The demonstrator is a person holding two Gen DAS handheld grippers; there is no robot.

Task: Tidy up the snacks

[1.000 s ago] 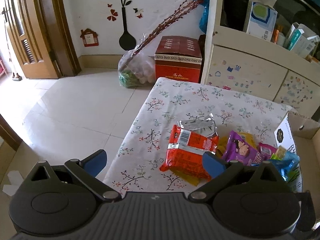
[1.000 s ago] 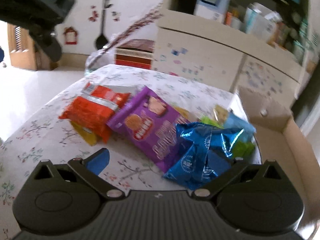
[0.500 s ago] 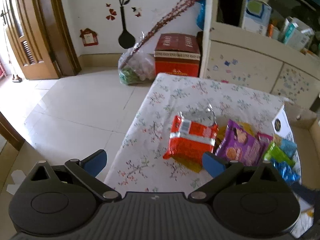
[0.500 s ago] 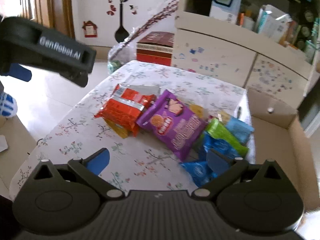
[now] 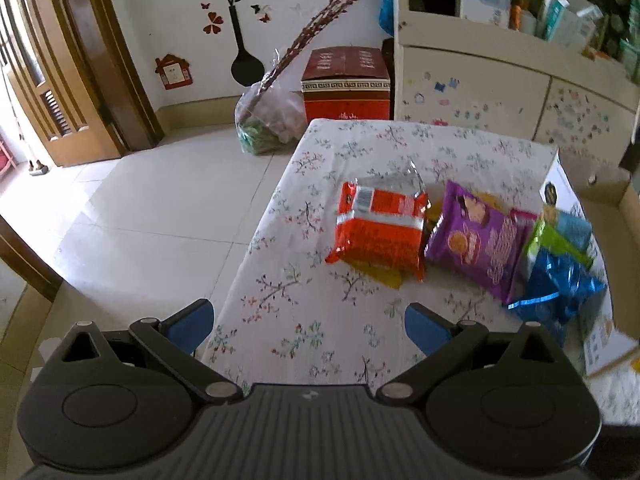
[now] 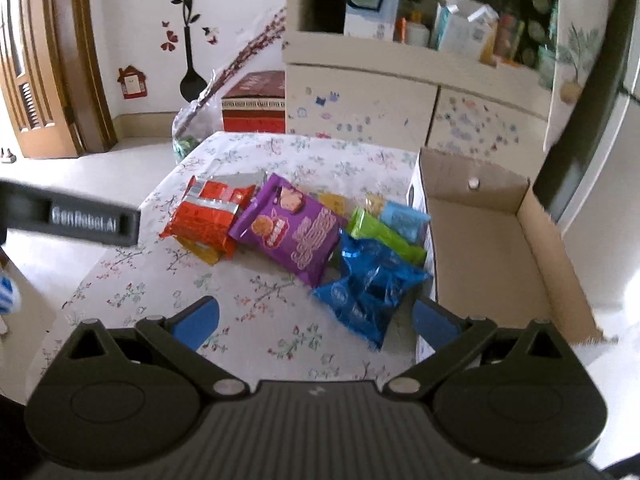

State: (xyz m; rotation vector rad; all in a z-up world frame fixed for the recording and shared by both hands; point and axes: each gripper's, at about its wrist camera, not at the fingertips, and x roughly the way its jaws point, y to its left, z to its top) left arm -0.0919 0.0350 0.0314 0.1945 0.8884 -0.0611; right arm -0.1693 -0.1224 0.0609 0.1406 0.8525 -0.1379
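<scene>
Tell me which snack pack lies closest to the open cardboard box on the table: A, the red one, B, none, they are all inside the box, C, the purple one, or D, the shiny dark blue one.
D: in the right wrist view the shiny dark blue pack lies right beside the wall of the cardboard box, while the purple pack and red pack lie farther left.

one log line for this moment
left gripper: open, empty | right gripper: open, empty | snack packets: piled on table | cardboard box: empty
</scene>
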